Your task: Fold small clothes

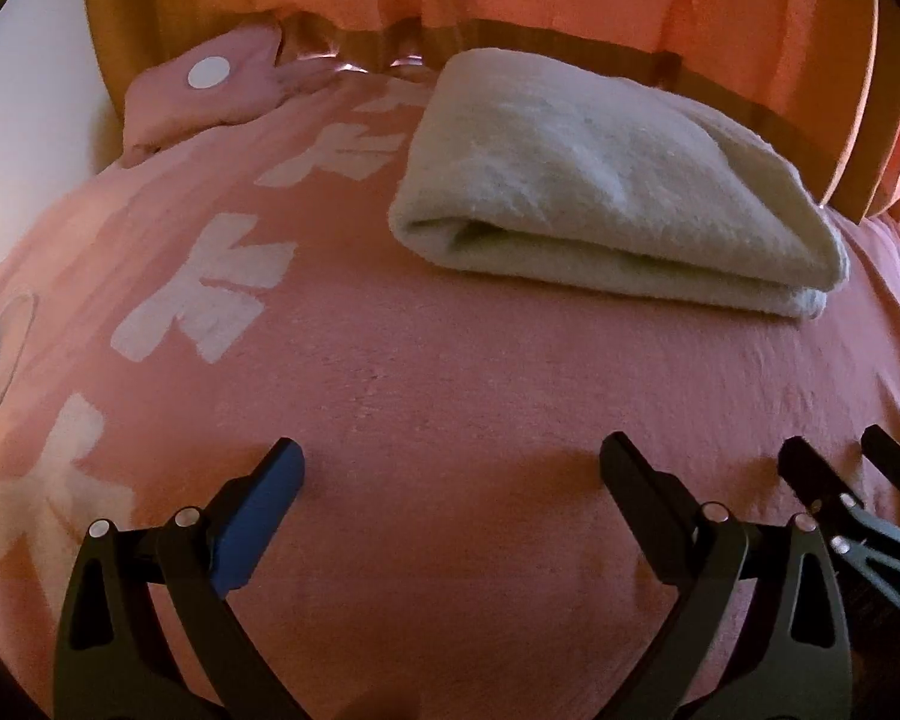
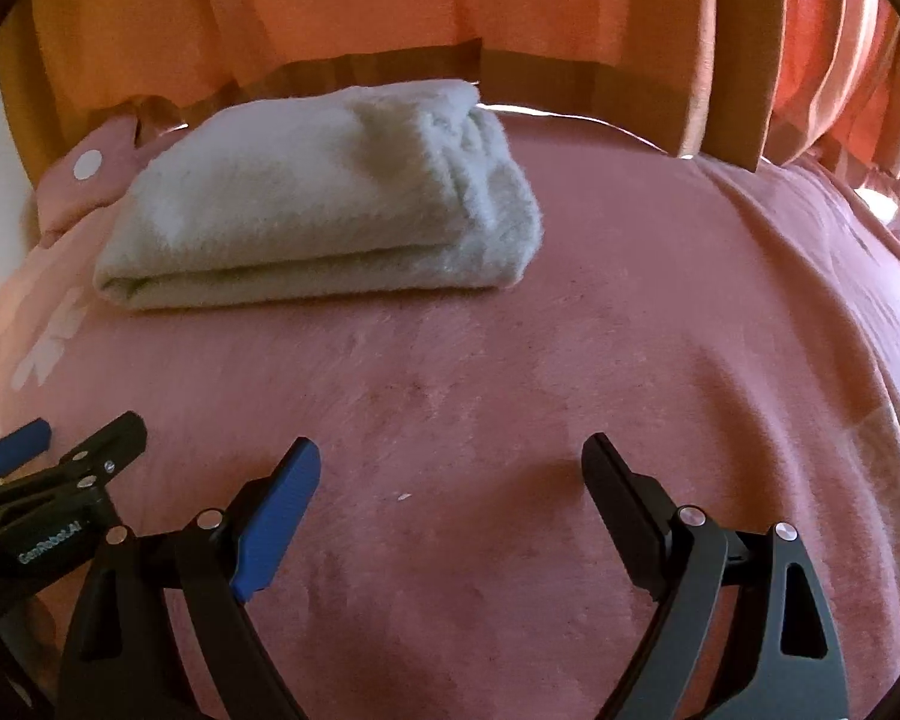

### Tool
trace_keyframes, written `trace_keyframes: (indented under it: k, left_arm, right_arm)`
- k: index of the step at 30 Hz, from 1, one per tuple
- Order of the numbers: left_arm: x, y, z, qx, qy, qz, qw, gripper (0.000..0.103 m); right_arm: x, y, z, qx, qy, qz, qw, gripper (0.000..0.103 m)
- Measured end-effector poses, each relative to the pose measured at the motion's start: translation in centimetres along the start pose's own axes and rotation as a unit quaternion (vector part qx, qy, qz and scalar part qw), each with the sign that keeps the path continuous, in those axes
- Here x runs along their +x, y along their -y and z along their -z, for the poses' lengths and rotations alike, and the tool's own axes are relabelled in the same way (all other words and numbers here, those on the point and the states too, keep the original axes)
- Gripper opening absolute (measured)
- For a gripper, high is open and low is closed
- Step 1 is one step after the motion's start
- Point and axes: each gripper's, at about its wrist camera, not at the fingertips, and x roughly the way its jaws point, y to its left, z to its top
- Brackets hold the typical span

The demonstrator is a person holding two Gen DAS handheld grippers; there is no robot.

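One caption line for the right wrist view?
Open right claw over pink blanket, folded white cloth ahead.

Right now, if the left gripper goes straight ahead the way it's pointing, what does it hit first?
Probably the pink blanket: the left gripper, jaws open and empty, sits low over it. Skimming above the blanket, it would next meet the folded white towel, slightly right of centre. Depth is unclear through the fisheye.

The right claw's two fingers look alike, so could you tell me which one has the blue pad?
On the right claw, the blue pad is on the finger at the left of its own view; the other finger is plain black.
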Motion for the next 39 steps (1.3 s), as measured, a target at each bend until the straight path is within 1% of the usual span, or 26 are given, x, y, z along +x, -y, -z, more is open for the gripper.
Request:
trace_keyframes:
  k: [5, 15, 39]
  left_arm:
    - [0.03, 0.46, 0.14, 0.004, 0.003, -0.004, 1.0, 0.097]
    - [0.35, 0.8, 0.19, 0.012, 0.003, -0.014, 0.9998, 0.097]
    - [0.43, 0.78, 0.28, 0.011, 0.001, -0.016, 0.9998, 0.098]
  right_arm:
    - [-0.12, -0.97, 0.29, -0.016, 0.002, 0.002, 1.0, 0.086]
    - [0.01, -0.84, 0.3, -0.006, -0.002, -0.002, 1.0, 0.087]
    - [0.13, -0.49, 0.52, 0.002, -0.007, -0.002, 1.0, 0.088]
